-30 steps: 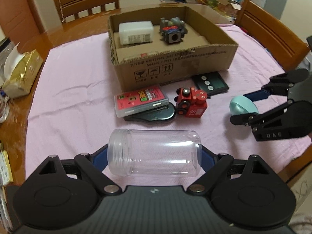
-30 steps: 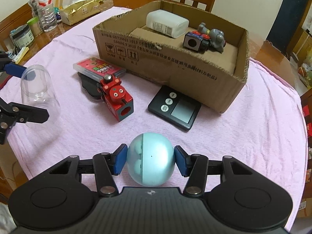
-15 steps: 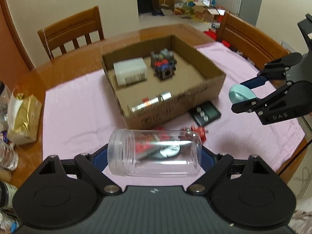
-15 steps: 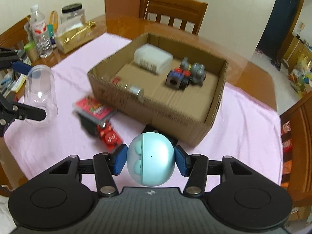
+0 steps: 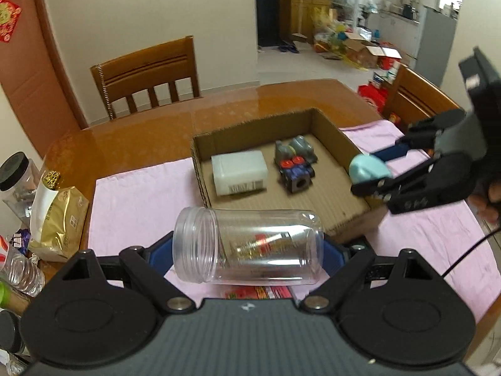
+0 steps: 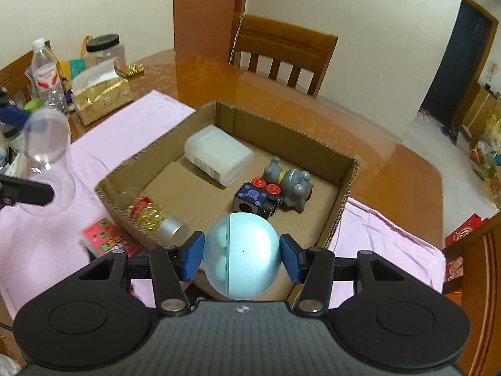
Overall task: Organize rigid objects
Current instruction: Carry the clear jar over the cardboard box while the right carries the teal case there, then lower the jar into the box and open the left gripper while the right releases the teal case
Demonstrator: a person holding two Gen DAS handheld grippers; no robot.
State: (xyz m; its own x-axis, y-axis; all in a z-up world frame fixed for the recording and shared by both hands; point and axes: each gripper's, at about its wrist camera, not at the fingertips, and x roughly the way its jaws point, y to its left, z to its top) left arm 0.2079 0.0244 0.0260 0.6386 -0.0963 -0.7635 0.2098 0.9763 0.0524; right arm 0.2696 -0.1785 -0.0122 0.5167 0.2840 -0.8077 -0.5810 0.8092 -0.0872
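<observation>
Left gripper (image 5: pixel 247 250) clamped on a clear plastic jar (image 5: pixel 249 246), held sideways with the open mouth pointing left, above the near-left edge of the cardboard box (image 5: pixel 332 131). Right gripper (image 6: pixel 242 255) clamped on a pale blue ball (image 6: pixel 242 257), blue pads (image 6: pixel 194 255) pressing both sides, held up over the box's near edge.

In the box: white plastic container (image 6: pixel 219 155) toward the back left, a dark blue block toy with red knobs (image 6: pixel 256 199) touching a grey figurine (image 6: pixel 291 185) to its right, and a gold-filled bottle with a silver cap (image 6: pixel 155 217) lying against the near-left wall.

Box sits on a pink cloth (image 6: pixel 131 122) over a wooden table (image 6: pixel 391 169). A red card pack (image 6: pixel 105 238) lies on the cloth just outside the box's near-left corner. Gold bag (image 6: pixel 100 97) and a water bottle (image 6: pixel 47 75) stand at the table's left edge.
</observation>
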